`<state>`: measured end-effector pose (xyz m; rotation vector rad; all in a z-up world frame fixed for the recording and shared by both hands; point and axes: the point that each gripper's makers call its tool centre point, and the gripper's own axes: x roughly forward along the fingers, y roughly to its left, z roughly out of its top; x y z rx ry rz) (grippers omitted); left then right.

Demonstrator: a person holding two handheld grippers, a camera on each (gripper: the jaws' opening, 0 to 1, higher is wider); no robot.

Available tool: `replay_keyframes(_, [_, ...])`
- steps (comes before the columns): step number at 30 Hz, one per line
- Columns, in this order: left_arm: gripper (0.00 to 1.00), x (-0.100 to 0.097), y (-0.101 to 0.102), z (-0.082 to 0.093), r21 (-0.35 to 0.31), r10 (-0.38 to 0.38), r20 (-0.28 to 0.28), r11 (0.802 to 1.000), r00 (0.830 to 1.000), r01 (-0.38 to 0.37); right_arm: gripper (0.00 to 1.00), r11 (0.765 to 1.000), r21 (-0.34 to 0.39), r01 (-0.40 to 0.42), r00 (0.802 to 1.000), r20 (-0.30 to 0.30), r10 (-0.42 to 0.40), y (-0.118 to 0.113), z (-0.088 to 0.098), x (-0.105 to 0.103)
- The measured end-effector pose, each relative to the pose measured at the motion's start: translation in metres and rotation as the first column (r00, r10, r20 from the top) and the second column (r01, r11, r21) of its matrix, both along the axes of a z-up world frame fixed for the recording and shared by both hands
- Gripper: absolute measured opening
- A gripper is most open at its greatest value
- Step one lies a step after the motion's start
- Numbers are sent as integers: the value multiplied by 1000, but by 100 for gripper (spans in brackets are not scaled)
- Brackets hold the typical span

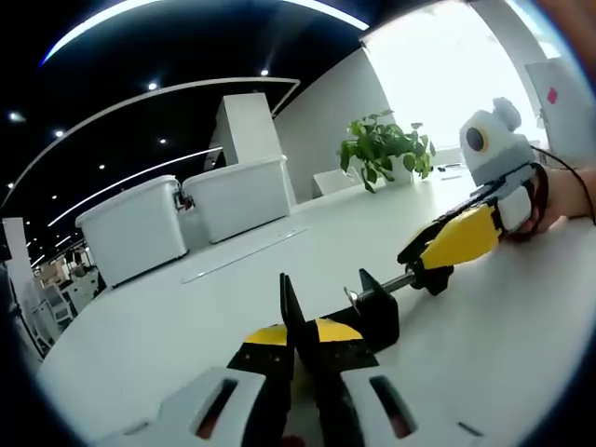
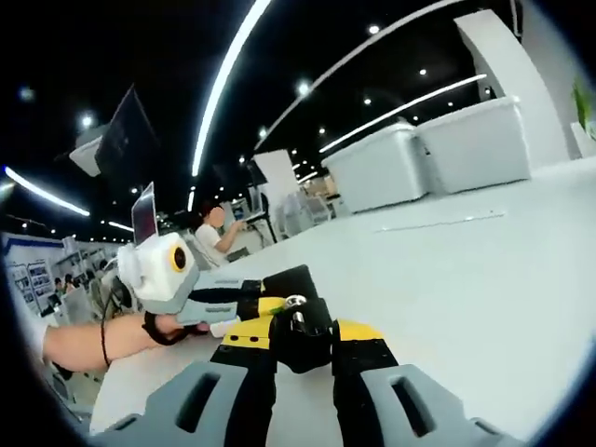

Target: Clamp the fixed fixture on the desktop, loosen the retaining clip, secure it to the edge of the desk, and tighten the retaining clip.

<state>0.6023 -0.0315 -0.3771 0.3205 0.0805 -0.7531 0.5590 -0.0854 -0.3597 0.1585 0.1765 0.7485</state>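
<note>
A black clamp fixture (image 1: 377,315) lies on the white table (image 1: 484,354), its silver screw rod (image 1: 386,287) pointing right. My left gripper (image 1: 300,326) is shut on the clamp's flat black frame. At the rod's far end, my right gripper (image 1: 430,270), with yellow and black jaws, is shut on the screw's handle. In the right gripper view, my right gripper (image 2: 300,337) clasps the black handle (image 2: 303,321) with a silver screw head on top. The left gripper (image 2: 256,303) comes in from the left, holding the clamp body (image 2: 289,279).
Two white storage bins (image 1: 140,228) (image 1: 237,196) stand at the table's far side, with a potted plant (image 1: 382,149) near the bright window. A hand (image 1: 559,205) holds the right gripper. A seated person (image 2: 219,237) and a laptop (image 2: 144,212) are farther back.
</note>
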Motion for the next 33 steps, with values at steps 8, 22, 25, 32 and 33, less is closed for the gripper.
replay_keyframes(8, [7,2,1,-1,-4,-1,-3,1000,1000,1,21,937,-345,57,956,289,48,7,4,-5])
replay_keyframes(22, [7,-1,0,0,-2,1,-2,1000,1000,-1,21,785,-592,184,863,479,158,11,7,-9])
replay_keyframes(25, [7,-1,0,0,0,1,-1,1000,1000,-1,21,777,-601,189,858,486,168,13,8,-8])
replay_keyframes(32, [7,0,-1,0,0,1,-1,1000,1000,-1,21,785,-590,189,862,483,155,10,8,-7])
replay_keyframes(33, [7,0,-1,0,0,1,-1,1000,1000,-1,21,793,-580,185,867,477,146,10,9,-7])
